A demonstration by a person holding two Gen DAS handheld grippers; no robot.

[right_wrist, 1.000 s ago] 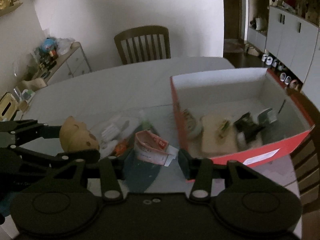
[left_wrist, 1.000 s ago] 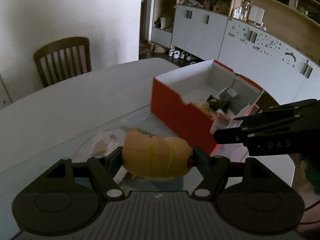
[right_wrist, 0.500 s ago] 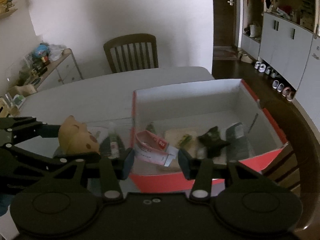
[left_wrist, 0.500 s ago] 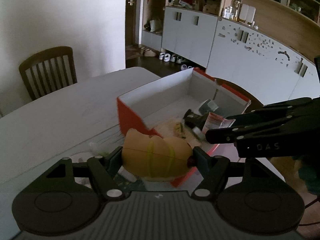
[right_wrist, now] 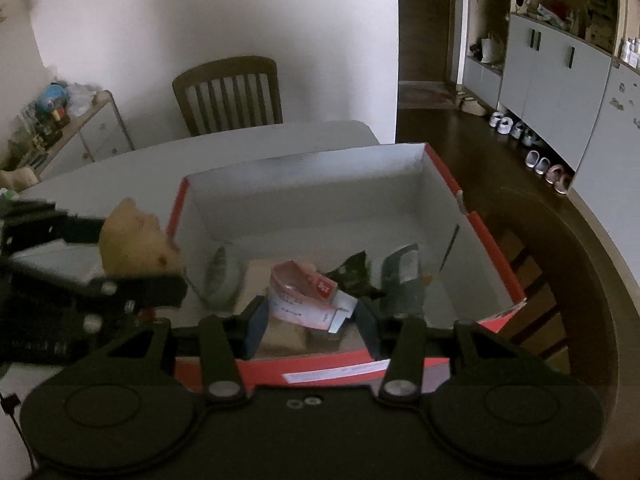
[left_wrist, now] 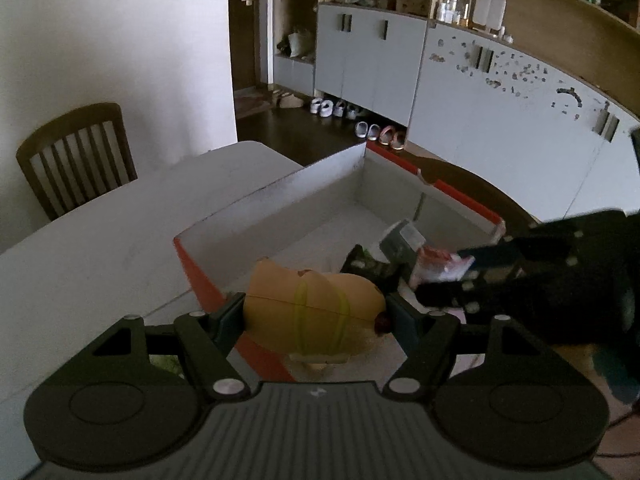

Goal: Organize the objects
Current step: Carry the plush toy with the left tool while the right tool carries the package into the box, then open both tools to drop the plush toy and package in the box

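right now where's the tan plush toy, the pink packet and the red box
tan plush toy (left_wrist: 316, 308), left wrist view, on its body by the yellow bands
pink packet (right_wrist: 304, 298), right wrist view, on its pink front face
red box (right_wrist: 320, 184), right wrist view, on its bare inner far wall

Dim indoor light, fisheye-bent edges, soft motion blur

Both wrist views look closely down into the red box (left_wrist: 208, 276).

Box (right_wrist: 486, 240) on table (right_wrist: 120, 168), chair (right_wrist: 230, 94) behind.
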